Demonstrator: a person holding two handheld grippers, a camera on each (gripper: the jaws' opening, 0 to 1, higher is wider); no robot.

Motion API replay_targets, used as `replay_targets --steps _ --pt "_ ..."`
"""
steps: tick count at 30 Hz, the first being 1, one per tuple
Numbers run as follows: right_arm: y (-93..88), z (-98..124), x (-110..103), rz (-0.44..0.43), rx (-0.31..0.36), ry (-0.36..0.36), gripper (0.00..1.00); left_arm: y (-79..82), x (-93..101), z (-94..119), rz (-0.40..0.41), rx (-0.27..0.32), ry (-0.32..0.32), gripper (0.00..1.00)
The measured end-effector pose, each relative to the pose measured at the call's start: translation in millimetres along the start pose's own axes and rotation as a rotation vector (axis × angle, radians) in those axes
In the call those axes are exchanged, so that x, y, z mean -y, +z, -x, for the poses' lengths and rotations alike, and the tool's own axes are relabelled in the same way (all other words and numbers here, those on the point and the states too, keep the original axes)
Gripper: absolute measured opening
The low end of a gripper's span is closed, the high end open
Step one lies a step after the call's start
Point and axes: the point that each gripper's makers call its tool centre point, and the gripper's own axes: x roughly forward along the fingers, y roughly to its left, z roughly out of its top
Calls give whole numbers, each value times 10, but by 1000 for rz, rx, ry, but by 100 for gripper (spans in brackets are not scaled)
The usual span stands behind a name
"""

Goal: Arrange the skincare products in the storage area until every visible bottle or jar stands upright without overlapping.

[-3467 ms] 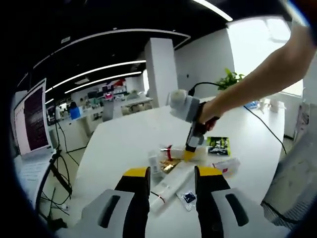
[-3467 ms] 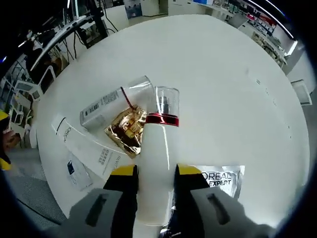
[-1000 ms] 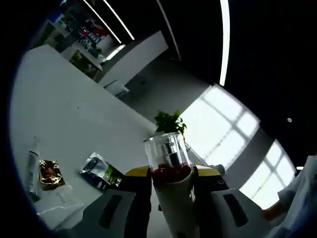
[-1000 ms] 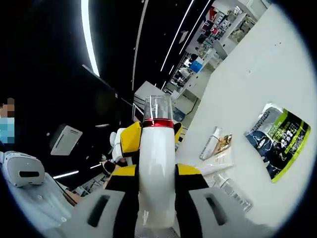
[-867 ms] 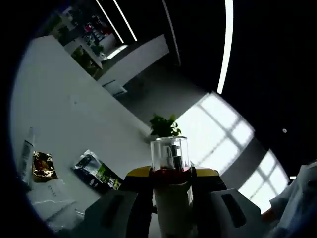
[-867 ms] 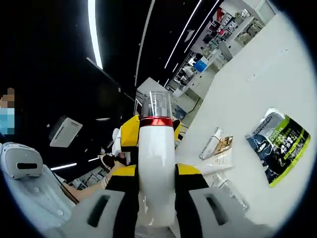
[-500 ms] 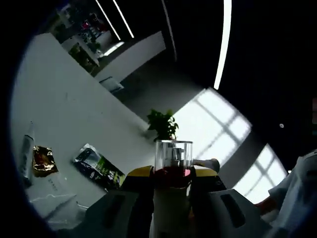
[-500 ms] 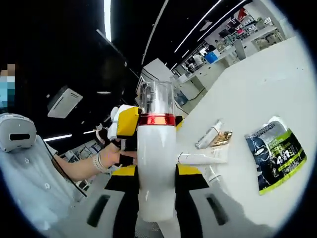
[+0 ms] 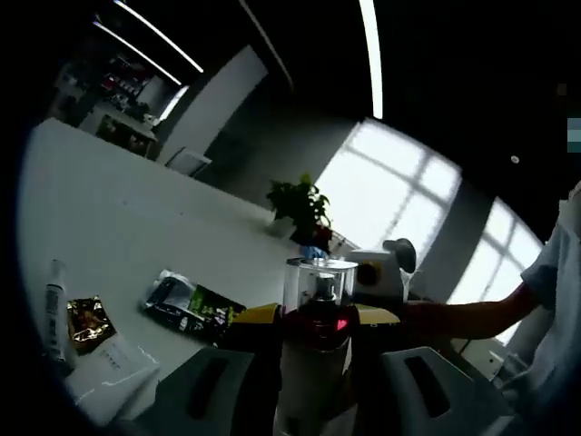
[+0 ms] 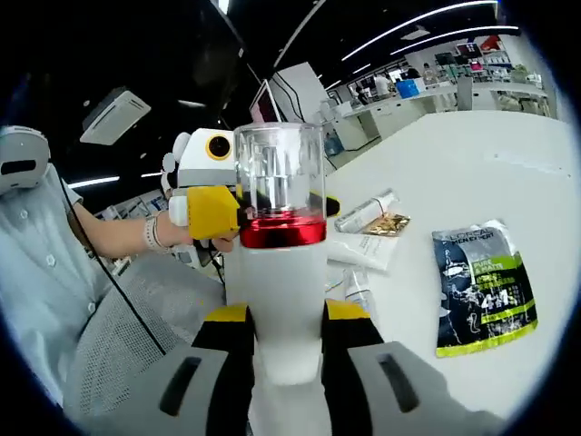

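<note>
A white bottle (image 10: 277,272) with a red band and a clear cap is held in the air above the white table (image 10: 472,154). My right gripper (image 10: 283,313) is shut on its body. My left gripper (image 9: 316,318) is shut on the same bottle (image 9: 311,372) near the red band. One yellow finger (image 10: 213,211) of the left gripper shows beside the cap in the right gripper view. On the table lie a clear bottle (image 10: 363,211), a gold sachet (image 10: 388,223), a white tube (image 10: 359,247) and a green and black sachet (image 10: 481,291).
In the left gripper view the table (image 9: 136,209) bears the green sachet (image 9: 195,304), the gold sachet (image 9: 86,318), a tube (image 9: 54,300) and a white box (image 9: 109,359). A person's arm (image 9: 463,313) reaches in from the right. A potted plant (image 9: 300,204) stands at the far edge.
Since 3.5 s ago the bottle has been lifted off the table and my left gripper has shut on it too. Over the last second both views have tilted nearer level; both grips are unchanged.
</note>
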Motion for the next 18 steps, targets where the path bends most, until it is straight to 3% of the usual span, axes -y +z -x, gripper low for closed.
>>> replay_targets --steps 6,9,13,18 --pt "-164 74 148 105 -54 -55 27 -141 17 -117 -63 -43 -11 26" --pt "-176 106 199 128 -51 -65 27 -161 20 -185 -91 -50 -14 26" --pt "-151 144 342 232 -42 -107 27 -151 18 -251 -161 -50 -4 26" --pt "-159 152 458 309 -45 -110 27 -169 -5 -301 -246 -70 17 26"
